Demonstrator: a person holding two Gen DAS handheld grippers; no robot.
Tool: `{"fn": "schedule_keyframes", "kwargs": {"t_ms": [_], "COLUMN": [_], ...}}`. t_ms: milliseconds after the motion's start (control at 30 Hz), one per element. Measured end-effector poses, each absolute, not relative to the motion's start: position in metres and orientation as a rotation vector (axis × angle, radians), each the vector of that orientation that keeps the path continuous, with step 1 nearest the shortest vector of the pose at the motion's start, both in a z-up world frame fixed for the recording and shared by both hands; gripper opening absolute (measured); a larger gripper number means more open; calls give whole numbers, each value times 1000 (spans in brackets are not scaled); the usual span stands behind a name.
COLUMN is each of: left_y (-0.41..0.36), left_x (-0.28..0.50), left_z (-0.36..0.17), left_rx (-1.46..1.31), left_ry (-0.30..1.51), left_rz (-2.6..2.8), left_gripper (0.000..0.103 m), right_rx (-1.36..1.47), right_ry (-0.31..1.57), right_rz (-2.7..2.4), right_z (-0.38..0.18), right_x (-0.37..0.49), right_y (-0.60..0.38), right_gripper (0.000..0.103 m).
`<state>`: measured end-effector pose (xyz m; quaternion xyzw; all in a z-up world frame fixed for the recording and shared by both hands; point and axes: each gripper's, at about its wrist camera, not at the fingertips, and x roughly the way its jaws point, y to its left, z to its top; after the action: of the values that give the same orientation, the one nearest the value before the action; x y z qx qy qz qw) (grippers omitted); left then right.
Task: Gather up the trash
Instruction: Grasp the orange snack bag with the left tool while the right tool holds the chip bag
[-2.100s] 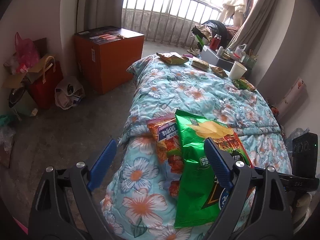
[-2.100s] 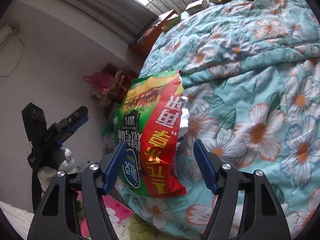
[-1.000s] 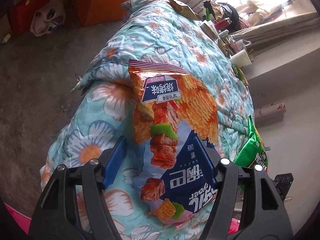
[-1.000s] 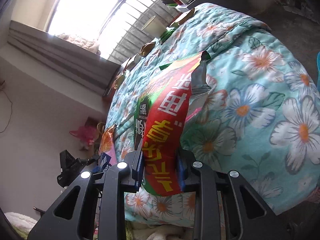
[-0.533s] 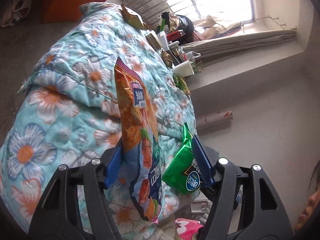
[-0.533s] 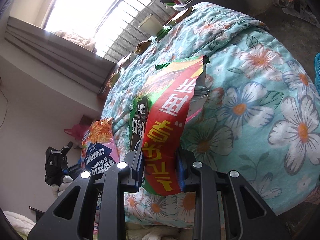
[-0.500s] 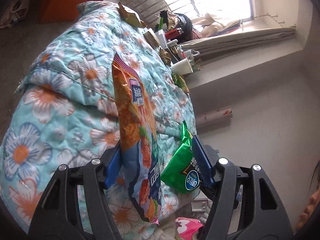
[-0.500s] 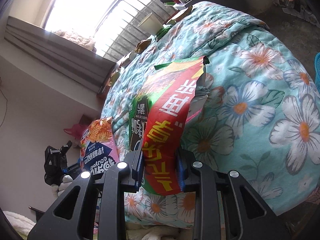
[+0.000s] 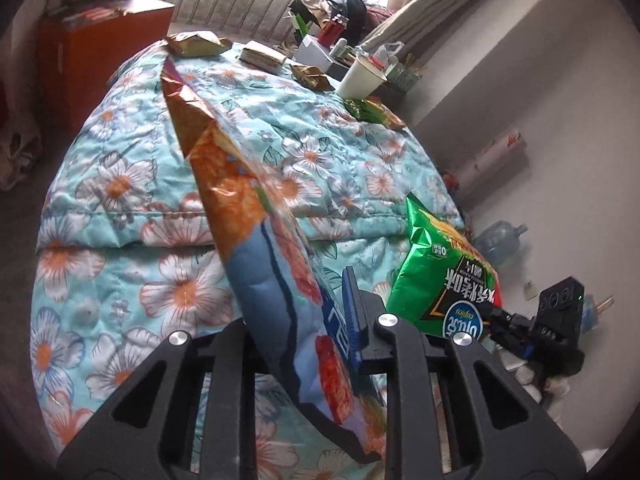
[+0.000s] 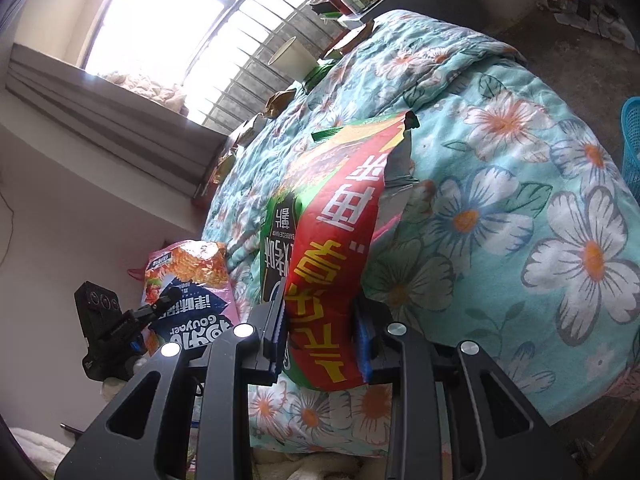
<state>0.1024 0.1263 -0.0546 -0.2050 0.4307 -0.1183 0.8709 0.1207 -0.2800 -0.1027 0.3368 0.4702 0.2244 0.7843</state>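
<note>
While your L gripper (image 9: pixel 304 320) has just been closing, its jaws now pinch the orange-and-blue snack bag (image 9: pixel 256 224), lifted edge-on above the floral quilt (image 9: pixel 120 200). Your R gripper (image 10: pixel 320 336) has just been opening a bit, yet its pads are clamped on the green-and-red chip bag (image 10: pixel 332 240), held off the quilt's near edge. More wrappers (image 9: pixel 196 44) & a paper cup (image 9: pixel 358 78) sit at the bed's far end.

Daylight from window (image 10: pixel 168 36), blown out there; fisheye edges bent, corners blackened; near bag (image 9: pixel 280 264) slightly blurred.
</note>
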Motion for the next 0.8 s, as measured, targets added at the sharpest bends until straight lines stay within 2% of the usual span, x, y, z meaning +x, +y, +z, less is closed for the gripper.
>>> {"fn": "schedule_keyframes", "kwargs": {"t_ms": [133,467,600,800], "left_y": [95,59,51,46], "left_x": [103,106,110,111], "left_z": [-44,-38,-39,-39], "left_rx": [-247,-76,-47,-24], "left_ry": [892,852,855,852], "left_rz": [-229,-165,-153,-139], "left_gripper": [16,12,12,11], "right_rx": [833,995,1004,1010], "right_ry": [1010,977,962,928], "right_rz": [475,485,491,510], "right_z": [-114,-128,-127,-118], "right_x": [122,130,128,125], "right_y": [-295,-306,-306,-309], "right_gripper": [48,49,34,26]}}
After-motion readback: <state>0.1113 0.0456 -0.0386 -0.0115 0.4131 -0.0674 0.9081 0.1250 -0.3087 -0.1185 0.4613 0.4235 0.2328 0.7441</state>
